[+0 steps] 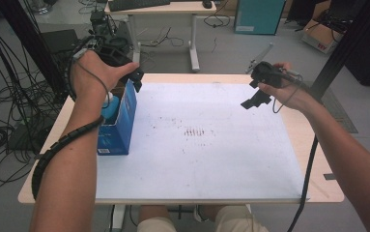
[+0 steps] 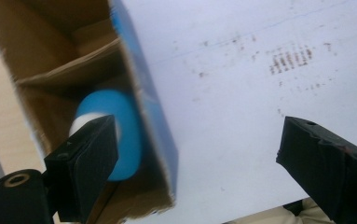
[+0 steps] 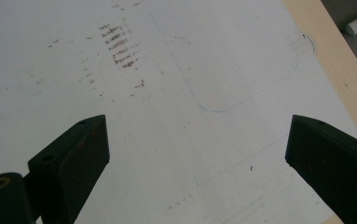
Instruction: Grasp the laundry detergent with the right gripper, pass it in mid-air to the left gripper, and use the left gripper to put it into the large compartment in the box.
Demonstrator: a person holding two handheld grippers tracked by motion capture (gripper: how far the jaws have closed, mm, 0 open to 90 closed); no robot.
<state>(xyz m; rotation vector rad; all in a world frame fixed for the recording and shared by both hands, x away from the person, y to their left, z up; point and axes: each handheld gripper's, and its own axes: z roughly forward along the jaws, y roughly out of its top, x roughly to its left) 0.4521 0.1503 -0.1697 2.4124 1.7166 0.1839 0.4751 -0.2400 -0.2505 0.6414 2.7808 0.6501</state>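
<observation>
An open blue cardboard box [image 1: 123,118] stands at the table's left side, its brown inside showing in the left gripper view [image 2: 64,70]. A blue bottle with a white cap [image 2: 120,126] lies inside it, also seen from above [image 1: 110,107]. My left gripper [image 1: 135,78] hovers over the box's far end, open, with nothing between its jaws [image 2: 195,154]. My right gripper [image 1: 252,99] hangs above the table's far right, open and empty [image 3: 197,154], looking down on the white sheet.
A white sheet [image 1: 197,140] with brown smudges [image 1: 194,131] covers most of the wooden table [image 1: 318,145]. Faint pen outlines [image 3: 241,88] mark the sheet. Cables and a dark frame stand off the left edge; another desk [image 1: 163,9] stands behind.
</observation>
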